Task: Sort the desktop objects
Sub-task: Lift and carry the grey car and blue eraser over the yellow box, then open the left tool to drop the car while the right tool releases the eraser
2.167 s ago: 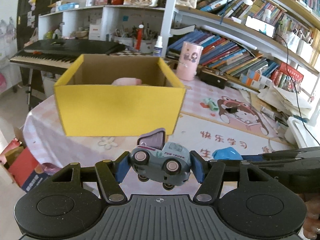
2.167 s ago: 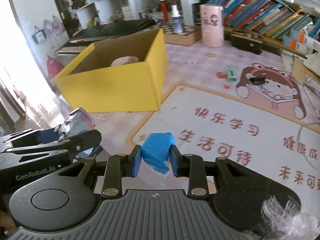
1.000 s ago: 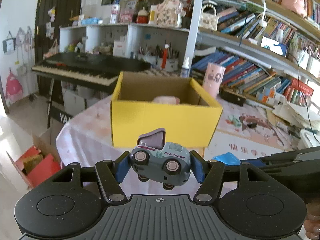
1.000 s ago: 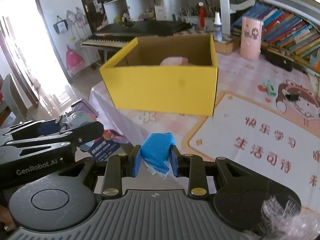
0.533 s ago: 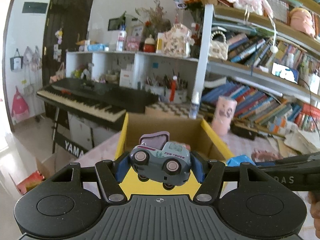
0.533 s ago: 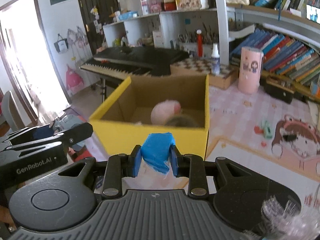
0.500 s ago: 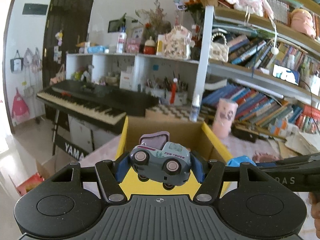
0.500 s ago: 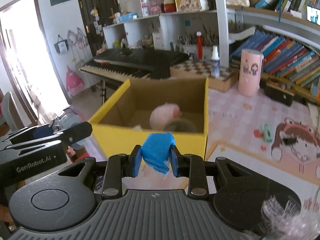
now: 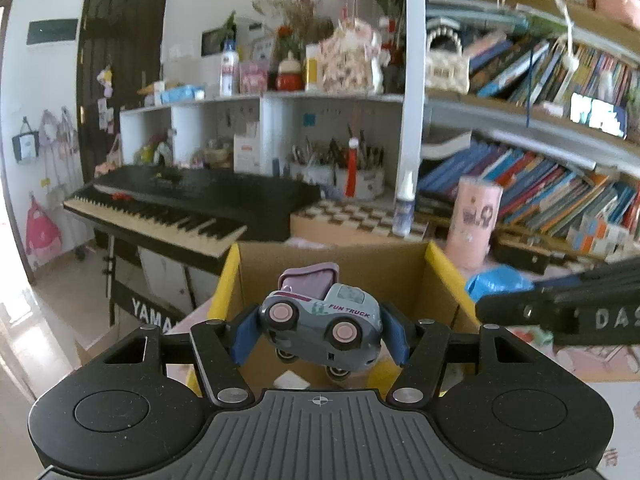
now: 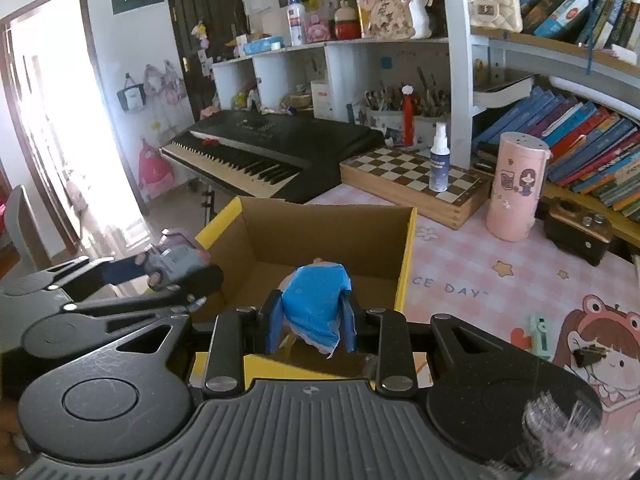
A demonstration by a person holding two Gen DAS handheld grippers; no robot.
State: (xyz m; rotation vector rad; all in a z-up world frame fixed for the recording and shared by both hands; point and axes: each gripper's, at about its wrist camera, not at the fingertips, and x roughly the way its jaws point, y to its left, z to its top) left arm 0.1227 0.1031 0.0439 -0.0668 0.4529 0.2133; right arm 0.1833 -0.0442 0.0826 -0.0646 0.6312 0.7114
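Gripping a toy truck (image 9: 320, 322), the left tool (image 9: 320, 334) has its blue pads (image 9: 245, 336) pressed on the truck's two ends, jaws about half apart. The truck is grey-blue with pink wheels and a lilac rear flap, lettered FUN TRUCK, and hangs in the air over the near wall of the box (image 9: 438, 264). In the left view the box fills the middle behind the truck, its far wall at 12 o'clock of the toy.

The right tool (image 10: 313, 322) is clamped narrow on a blue wad (image 10: 316, 304), which bulges above the pads and trails a ragged edge below. It too sits above the box's (image 10: 405, 256) near yellow wall, with the brown inside showing past it. Something pink peeks out at 12 o'clock just behind the wad; I cannot tell what.

From the right view the left tool (image 10: 172, 270) lies at 9 o'clock, the truck (image 10: 174, 262) in its tip just beside the box's left wall. From the left view the right tool (image 9: 500, 292) comes in at 3 o'clock with the wad (image 9: 496, 282) near the box's right corner.

The box stands on a pink checked desk (image 10: 472, 260), with a keyboard (image 10: 256, 152) beyond it at 11 o'clock.
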